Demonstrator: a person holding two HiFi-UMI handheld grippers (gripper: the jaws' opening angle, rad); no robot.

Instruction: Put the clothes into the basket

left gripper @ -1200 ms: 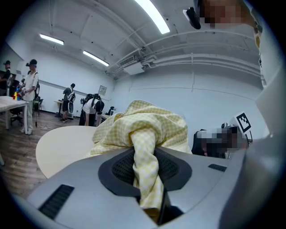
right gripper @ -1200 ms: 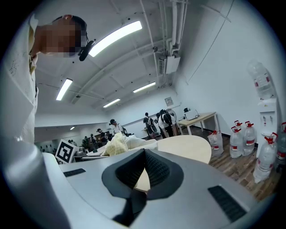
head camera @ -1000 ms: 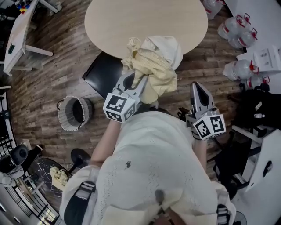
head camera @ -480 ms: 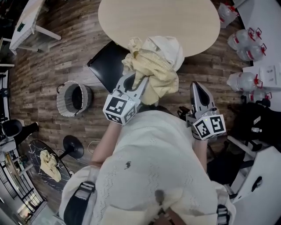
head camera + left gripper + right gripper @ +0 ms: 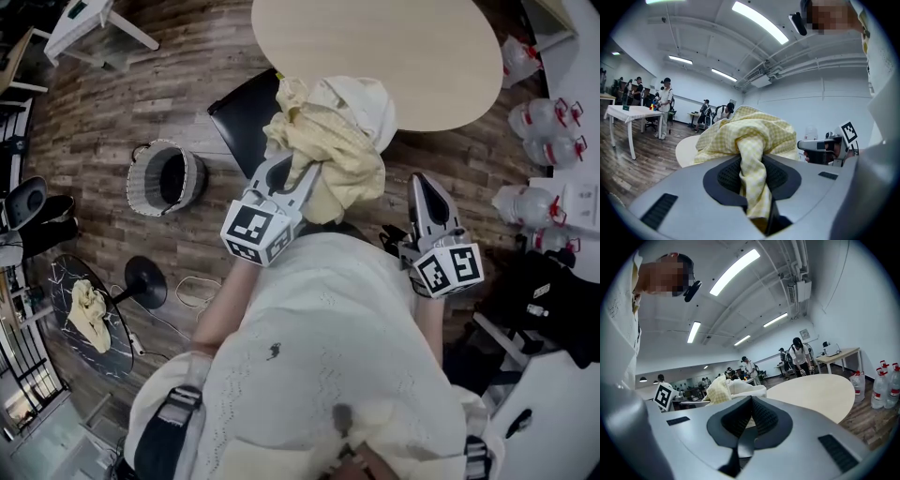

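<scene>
1. Compared with a second ago, the whole floor scene has slid in the head view. The basket [image 5: 167, 178] has risen from mid-left towards the upper left, and the round table [image 5: 375, 47] has drifted right along the top edge. Both grippers and the bundle keep their places in the picture.
2. Far left, low in the frame, a loose yellowish cloth [image 5: 87, 314] lies on a dark round stand [image 5: 112, 328], well apart from the basket. It may be another garment to collect, though I cannot be sure.
3. Left of centre and high up, the basket stands upright on the wood floor. Its inside looks dark and empty, so by my reading nothing has been dropped in yet.
4. At centre, the left gripper [image 5: 298, 172] is clamped on the clothes [image 5: 333, 141], a yellow checked and cream bundle. The left gripper view shows a fold of checked cloth [image 5: 751, 140] pinched between the pads. The bundle hangs clear in the air in front of the black chair [image 5: 242, 112] and the table's near edge.
5. Right of centre, the right gripper [image 5: 422, 183] carries nothing. Its own view shows the jaws together with no cloth between them.
6. Judged overall, the pickup is done. Still to do are the carry across to the basket, off to the left of the bundle, and the release over it.
</scene>
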